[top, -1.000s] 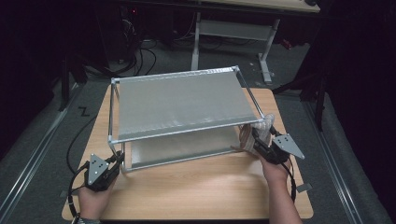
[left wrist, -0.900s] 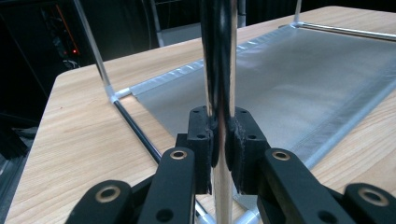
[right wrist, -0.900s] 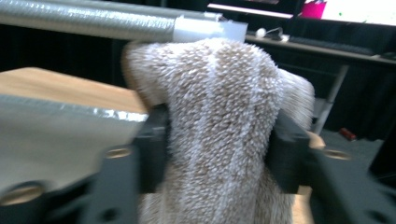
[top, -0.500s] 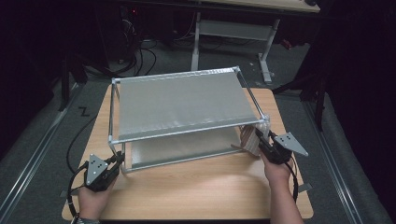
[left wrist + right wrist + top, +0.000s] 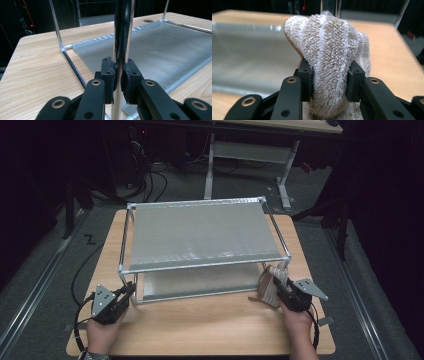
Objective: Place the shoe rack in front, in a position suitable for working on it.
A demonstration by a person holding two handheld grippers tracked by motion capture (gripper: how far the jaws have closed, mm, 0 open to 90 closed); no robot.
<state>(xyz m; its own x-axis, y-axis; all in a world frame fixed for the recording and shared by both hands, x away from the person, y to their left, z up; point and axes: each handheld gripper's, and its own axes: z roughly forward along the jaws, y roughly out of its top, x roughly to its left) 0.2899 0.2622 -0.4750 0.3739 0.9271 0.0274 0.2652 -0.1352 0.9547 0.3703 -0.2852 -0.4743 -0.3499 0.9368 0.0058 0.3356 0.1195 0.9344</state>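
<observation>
A two-tier metal rack [image 5: 200, 232] with grey mesh shelves stands on the wooden table [image 5: 200, 325]. My left gripper [image 5: 127, 291] is shut on the rack's front-left upright post [image 5: 121, 37], its jaws clamped around the shiny tube [image 5: 119, 80]. My right gripper [image 5: 276, 289] is shut on a bunched beige terry towel [image 5: 270, 284] [image 5: 329, 55], held against the lower part of the front-right post [image 5: 286, 265]. The lower shelf [image 5: 160, 47] spreads out behind the left post.
A grey desk frame [image 5: 250, 155] and cables [image 5: 145, 175] stand on the floor beyond the table. Bare wood runs along the table's near edge between my hands. Dark floor rails [image 5: 35, 285] flank the table.
My right gripper with the towel has slid down the front-right post toward the table. The left gripper has stayed clamped on its post.
</observation>
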